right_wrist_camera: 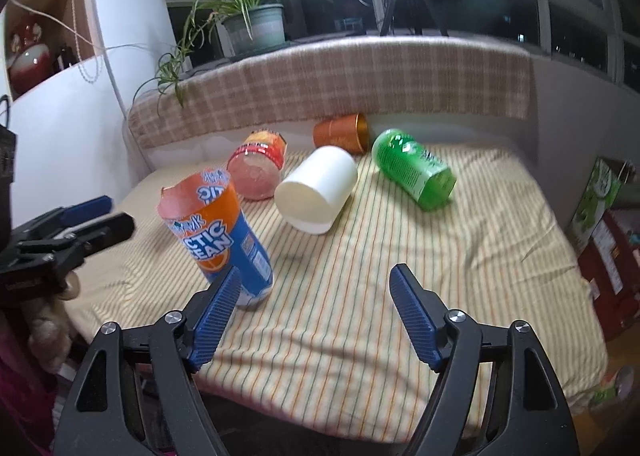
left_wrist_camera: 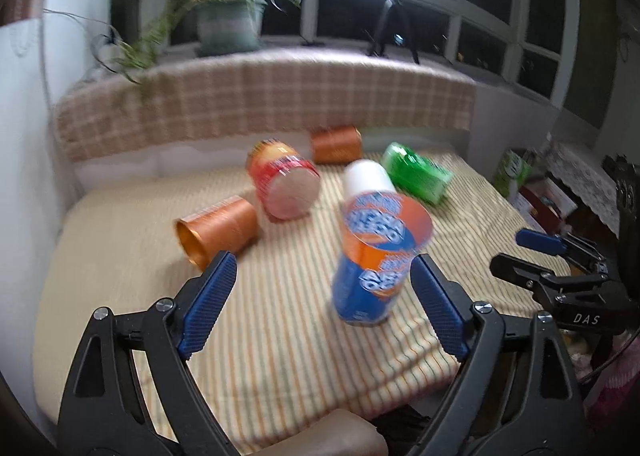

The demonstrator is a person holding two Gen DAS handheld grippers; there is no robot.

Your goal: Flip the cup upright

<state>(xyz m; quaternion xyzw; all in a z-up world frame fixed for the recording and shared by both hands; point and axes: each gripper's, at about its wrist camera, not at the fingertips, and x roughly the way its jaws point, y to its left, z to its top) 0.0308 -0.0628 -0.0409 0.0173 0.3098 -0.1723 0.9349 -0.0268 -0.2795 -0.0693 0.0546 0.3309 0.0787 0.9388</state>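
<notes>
A blue and orange cup (left_wrist_camera: 376, 256) stands upright on the striped cloth, open end up; it also shows in the right wrist view (right_wrist_camera: 218, 232). My left gripper (left_wrist_camera: 324, 268) is open, the cup just inside its right finger and not held. My right gripper (right_wrist_camera: 316, 284) is open and empty, the cup beside its left finger. A white cup (right_wrist_camera: 318, 188) lies on its side behind. A red cup (left_wrist_camera: 286, 184), a green cup (left_wrist_camera: 416, 172) and two orange cups (left_wrist_camera: 218, 232) (left_wrist_camera: 336, 144) also lie on their sides.
The striped cloth (right_wrist_camera: 360, 296) covers the table. A checked cushion back (left_wrist_camera: 260, 100) runs along the far edge, with a potted plant (left_wrist_camera: 230, 22) and a tripod with a ring light (left_wrist_camera: 394, 22) behind. Boxes (right_wrist_camera: 600, 208) stand off the right edge.
</notes>
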